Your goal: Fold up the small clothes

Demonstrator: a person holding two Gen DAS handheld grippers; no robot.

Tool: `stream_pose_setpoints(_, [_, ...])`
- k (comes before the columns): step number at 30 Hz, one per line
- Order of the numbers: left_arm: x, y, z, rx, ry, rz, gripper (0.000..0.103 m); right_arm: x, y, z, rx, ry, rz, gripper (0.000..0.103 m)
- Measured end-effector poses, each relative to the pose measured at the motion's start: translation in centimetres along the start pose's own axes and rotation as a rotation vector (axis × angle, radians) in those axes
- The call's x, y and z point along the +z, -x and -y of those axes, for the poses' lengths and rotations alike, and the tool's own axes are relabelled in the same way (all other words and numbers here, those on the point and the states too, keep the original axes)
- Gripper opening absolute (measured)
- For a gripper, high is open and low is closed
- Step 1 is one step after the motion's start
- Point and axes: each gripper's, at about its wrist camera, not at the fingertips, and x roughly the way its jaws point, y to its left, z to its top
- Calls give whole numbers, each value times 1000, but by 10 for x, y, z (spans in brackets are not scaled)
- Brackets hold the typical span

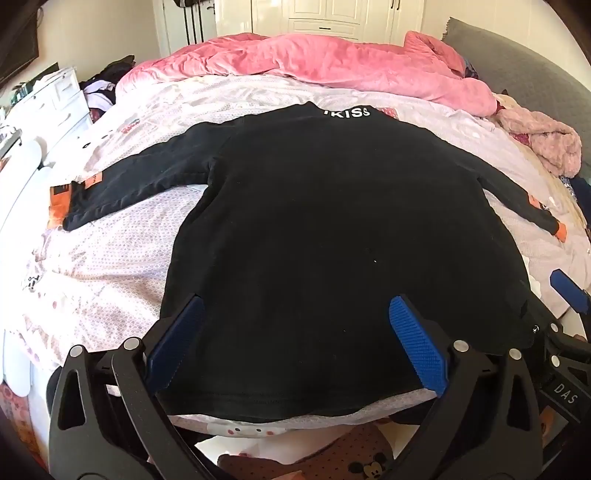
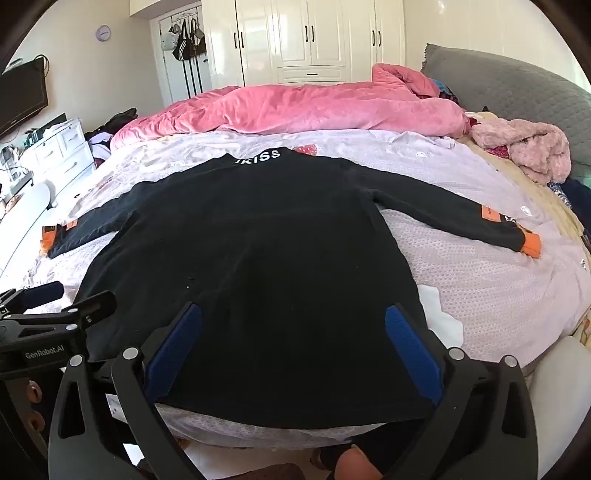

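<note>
Daylight is falling across a bed (image 2: 480, 280) lying ahead of the tongs, its patterned sheet showing. A pink quilt (image 2: 295, 107) is lying bunched across the far side. Beyond it, a white wardrobe (image 2: 310, 37) is standing against the far wall. Far left, a white dresser (image 2: 62, 151) is standing beneath a wall TV (image 2: 22, 96); a clock (image 2: 103, 33) is hanging above. Far right, a grey headboard (image 2: 509, 85) is rising behind a pink fleece heap (image 2: 524, 147).

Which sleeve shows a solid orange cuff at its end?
The right sleeve, toward the grey headboard: its orange cuff is fully visible. The left sleeve shows only orange patches.
</note>
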Motion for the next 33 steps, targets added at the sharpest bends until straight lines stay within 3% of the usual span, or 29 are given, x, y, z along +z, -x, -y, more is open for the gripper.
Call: stream_pose_setpoints(33, [-2, -2, -5, -20, 16, -4, 94, 1, 1, 1, -13, 15, 4, 99])
